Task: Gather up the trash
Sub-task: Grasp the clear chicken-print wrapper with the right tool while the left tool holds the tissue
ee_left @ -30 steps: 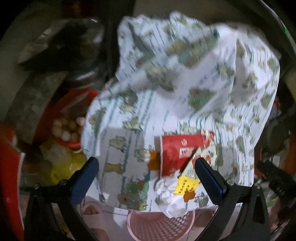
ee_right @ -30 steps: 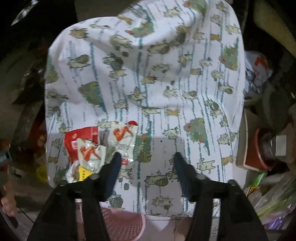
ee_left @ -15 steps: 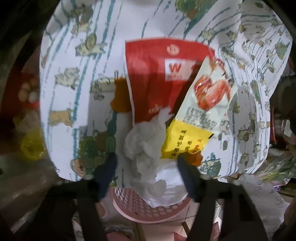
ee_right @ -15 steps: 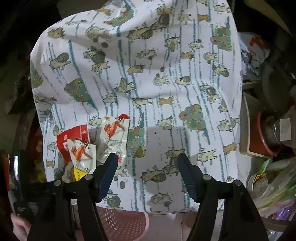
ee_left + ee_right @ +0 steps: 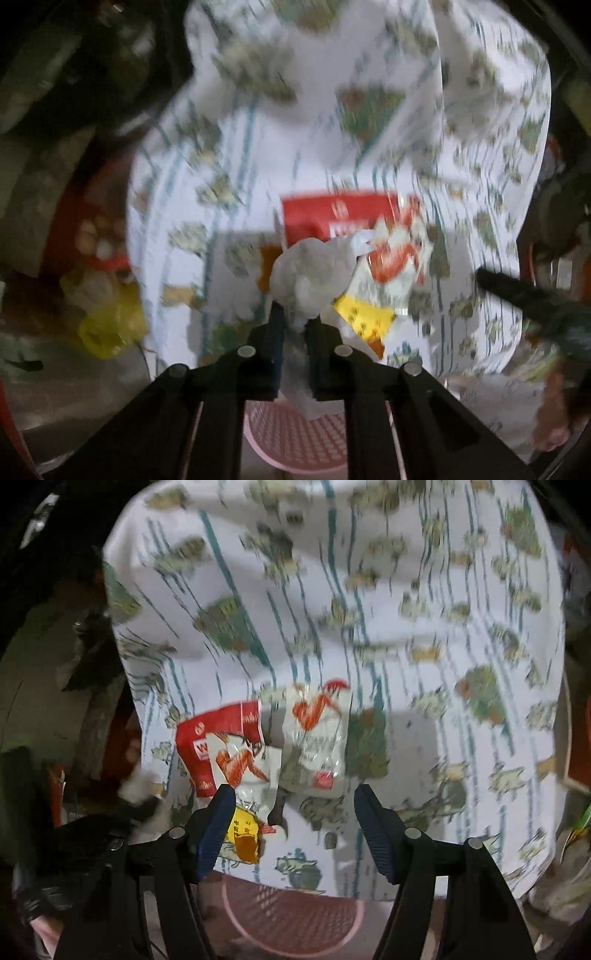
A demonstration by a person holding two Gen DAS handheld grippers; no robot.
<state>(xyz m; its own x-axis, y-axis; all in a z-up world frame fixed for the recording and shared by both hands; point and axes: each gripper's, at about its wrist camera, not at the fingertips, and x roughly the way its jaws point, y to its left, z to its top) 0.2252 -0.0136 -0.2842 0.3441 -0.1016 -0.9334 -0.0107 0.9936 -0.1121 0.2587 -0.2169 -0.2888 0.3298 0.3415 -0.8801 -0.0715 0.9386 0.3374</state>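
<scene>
A crumpled white tissue (image 5: 310, 273) sits between the jaws of my left gripper (image 5: 295, 314), which are closing and press on its lower part. Just behind it on the patterned tablecloth (image 5: 369, 110) lie a red packet (image 5: 325, 218) and a white snack wrapper (image 5: 395, 258) with a yellow end. In the right wrist view my right gripper (image 5: 293, 797) stands open above the cloth. Its left finger overlaps one white wrapper (image 5: 247, 771), and a second white wrapper (image 5: 317, 738) lies just beyond the gap. A pink mesh basket (image 5: 291, 915) stands below the table's near edge.
A yellow plastic bag (image 5: 107, 328) and a red bowl of round things (image 5: 99, 236) lie left of the table. Dark clutter surrounds the cloth on both sides. The right gripper's arm (image 5: 517, 291) crosses the right edge of the left wrist view.
My left gripper dropped onto the trash pile, its jaws went from wide to nearly together around the tissue, and it pulled back. My right gripper sank closer to the wrappers, jaws unchanged.
</scene>
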